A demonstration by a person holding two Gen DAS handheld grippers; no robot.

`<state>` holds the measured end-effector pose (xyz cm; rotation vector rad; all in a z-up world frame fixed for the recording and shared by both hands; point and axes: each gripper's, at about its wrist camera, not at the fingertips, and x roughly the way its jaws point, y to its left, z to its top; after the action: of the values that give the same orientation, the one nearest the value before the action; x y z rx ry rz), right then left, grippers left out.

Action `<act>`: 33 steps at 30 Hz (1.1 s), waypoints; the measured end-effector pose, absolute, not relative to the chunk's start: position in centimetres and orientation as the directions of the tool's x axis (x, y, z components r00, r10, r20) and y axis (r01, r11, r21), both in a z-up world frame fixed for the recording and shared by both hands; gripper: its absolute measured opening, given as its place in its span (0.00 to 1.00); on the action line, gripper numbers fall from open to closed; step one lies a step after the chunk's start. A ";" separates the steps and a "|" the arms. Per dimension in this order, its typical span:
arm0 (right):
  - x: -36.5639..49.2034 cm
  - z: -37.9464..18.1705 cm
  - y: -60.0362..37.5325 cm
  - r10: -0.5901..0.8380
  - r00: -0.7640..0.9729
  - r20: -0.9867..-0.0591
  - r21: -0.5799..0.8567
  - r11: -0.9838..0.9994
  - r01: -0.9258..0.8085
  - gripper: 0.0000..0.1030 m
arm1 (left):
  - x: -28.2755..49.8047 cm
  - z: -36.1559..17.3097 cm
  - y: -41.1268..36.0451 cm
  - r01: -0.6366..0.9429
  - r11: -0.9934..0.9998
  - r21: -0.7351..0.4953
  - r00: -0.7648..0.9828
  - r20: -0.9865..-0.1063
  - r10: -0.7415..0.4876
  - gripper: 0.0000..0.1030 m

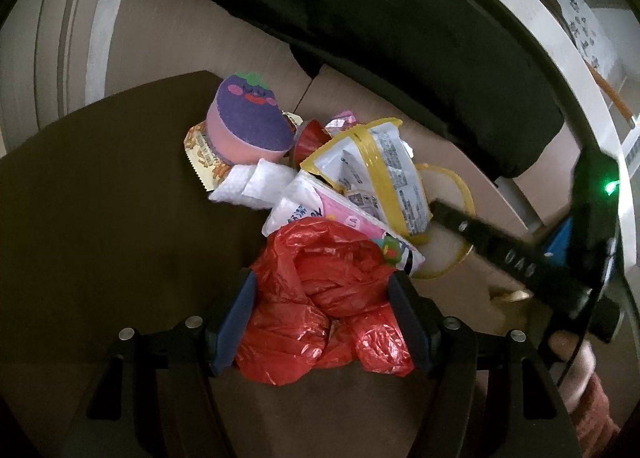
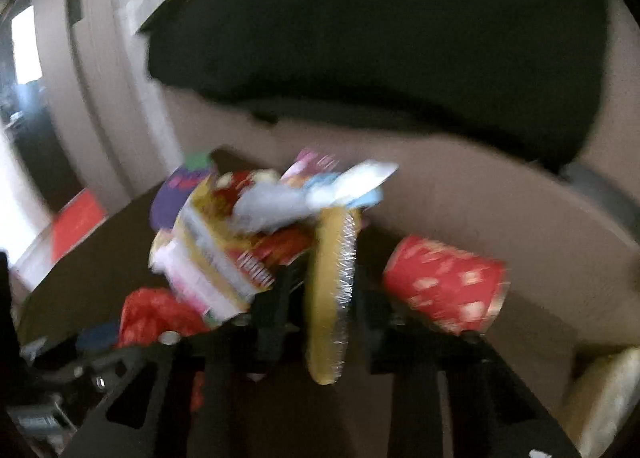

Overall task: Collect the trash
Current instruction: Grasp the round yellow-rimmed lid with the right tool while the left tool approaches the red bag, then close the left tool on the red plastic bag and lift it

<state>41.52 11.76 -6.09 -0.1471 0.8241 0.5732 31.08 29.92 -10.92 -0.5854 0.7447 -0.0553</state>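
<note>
On a dark table, a person's two grippers are working a heap of trash. The left gripper is clamping a crumpled red bag between its blue pads, the plastic bulging out on both sides of the jaws. Just beyond the bag, the rest of the litter is lying in a loose pile: a yellow-edged wrapper, a pink packet, a wad of white tissue, and a purple sponge sitting on another wrapper at the far edge. The right gripper is pinching the thin yellow rim of a wrapper, its jaws nearly together on the crimped edge; that view is blurred, and a red cup is lying on its side just beside the fingers. From the left camera, the right gripper is reaching in from the right side toward the yellow-edged wrapper. All of this is likely handling as light, soft and crinkly stuff: film that slides and folds rather than resists. Gathered folds or sealed seams are probably offering the surest hold, since flat glossy faces may be slipping out of the pads.
</note>
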 end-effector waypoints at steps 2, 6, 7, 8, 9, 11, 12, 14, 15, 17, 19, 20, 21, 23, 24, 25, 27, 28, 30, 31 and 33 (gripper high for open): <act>41.2 -6.5 11.0 0.427 0.531 -0.732 0.102 0.839 -0.534 0.13 | 31.1 -11.0 30.2 -0.159 0.831 -0.533 0.739 -0.622 -0.258 0.67; 39.6 -6.1 8.1 0.435 0.536 -0.724 0.130 0.849 -0.513 0.12 | 31.3 -11.3 30.5 -0.183 0.809 -0.559 0.735 -0.624 -0.264 0.67; 39.0 -6.0 7.1 0.439 0.536 -0.721 0.141 0.851 -0.507 0.12 | 31.4 -11.3 30.5 -0.189 0.805 -0.562 0.733 -0.627 -0.265 0.67; 38.5 -5.8 6.3 0.439 0.539 -0.719 0.144 0.853 -0.501 0.12 | 31.4 -11.3 30.5 -0.193 0.803 -0.565 0.730 -0.629 -0.267 0.67; 37.8 -5.6 5.4 0.436 0.544 -0.717 0.143 0.856 -0.496 0.12 | 31.4 -11.4 30.5 -0.196 0.801 -0.566 0.726 -0.633 -0.269 0.68; 36.2 -5.3 3.6 0.429 0.561 -0.708 0.139 0.863 -0.485 0.12 | 31.5 -11.4 30.4 -0.203 0.801 -0.563 0.718 -0.642 -0.269 0.68; 35.7 -5.3 2.9 0.427 0.566 -0.705 0.140 0.866 -0.480 0.12 | 31.6 -11.4 30.4 -0.210 0.800 -0.563 0.714 -0.647 -0.268 0.68; 34.5 -5.2 1.2 0.426 0.568 -0.704 0.151 0.872 -0.466 0.12 | 31.8 -11.4 30.4 -0.221 0.797 -0.562 0.709 -0.654 -0.265 0.68; 33.9 -5.2 0.4 0.428 0.568 -0.703 0.161 0.874 -0.459 0.12 | 31.8 -11.4 30.3 -0.228 0.795 -0.562 0.705 -0.658 -0.263 0.68; 33.0 -5.3 -0.7 0.430 0.566 -0.704 0.173 0.876 -0.450 0.12 | 31.8 -11.3 30.2 -0.235 0.794 -0.561 0.700 -0.664 -0.262 0.64; 31.9 -5.2 -1.6 0.431 0.568 -0.701 0.176 0.877 -0.447 0.12 | 31.6 -10.9 29.8 -0.233 0.805 -0.546 0.708 -0.663 -0.246 0.58; 31.5 -5.1 -1.9 0.430 0.573 -0.698 0.173 0.878 -0.447 0.12 | 31.4 -10.7 29.5 -0.229 0.814 -0.533 0.715 -0.660 -0.231 0.55; 31.1 -4.9 -2.0 0.427 0.581 -0.693 0.166 0.878 -0.448 0.12 | 31.0 -10.5 29.2 -0.226 0.823 -0.521 0.722 -0.657 -0.218 0.53; 30.3 -4.5 -2.3 0.430 0.591 -0.682 0.162 0.877 -0.452 0.12 | 30.3 -10.3 28.7 -0.224 0.836 -0.501 0.733 -0.652 -0.195 0.49; 29.9 -4.3 -2.6 0.439 0.590 -0.678 0.170 0.874 -0.455 0.12 | 29.8 -10.1 28.4 -0.223 0.841 -0.493 0.740 -0.647 -0.183 0.48; 29.6 -4.2 -2.7 0.446 0.589 -0.674 0.177 0.871 -0.458 0.12 | 29.3 -9.9 28.2 -0.223 0.846 -0.484 0.747 -0.642 -0.171 0.47; 29.2 -3.8 -2.9 0.453 0.592 -0.667 0.180 0.869 -0.461 0.12 | 28.2 -9.2 27.5 -0.213 0.859 -0.466 0.761 -0.631 -0.153 0.46; 29.0 -3.6 -3.2 0.454 0.595 -0.663 0.179 0.868 -0.462 0.12 | 27.6 -8.8 27.1 -0.198 0.868 -0.456 0.767 -0.623 -0.153 0.45; 28.6 -3.3 -3.4 0.457 0.600 -0.657 0.178 0.867 -0.466 0.12 | 26.6 -8.0 26.1 -0.178 0.885 -0.429 0.782 -0.608 -0.138 0.45; 28.4 -3.2 -3.5 0.460 0.601 -0.654 0.179 0.866 -0.468 0.12 | 26.1 -7.4 25.6 -0.172 0.896 -0.411 0.791 -0.600 -0.123 0.45; 28.2 -3.0 -3.8 0.463 0.605 -0.648 0.180 0.865 -0.469 0.12 | 25.2 -6.3 24.5 -0.155 0.915 -0.373 0.811 -0.576 -0.098 0.45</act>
<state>28.20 -3.75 -3.03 -0.0084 0.7471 0.5389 25.19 24.51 -6.26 -0.4219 0.6285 0.0315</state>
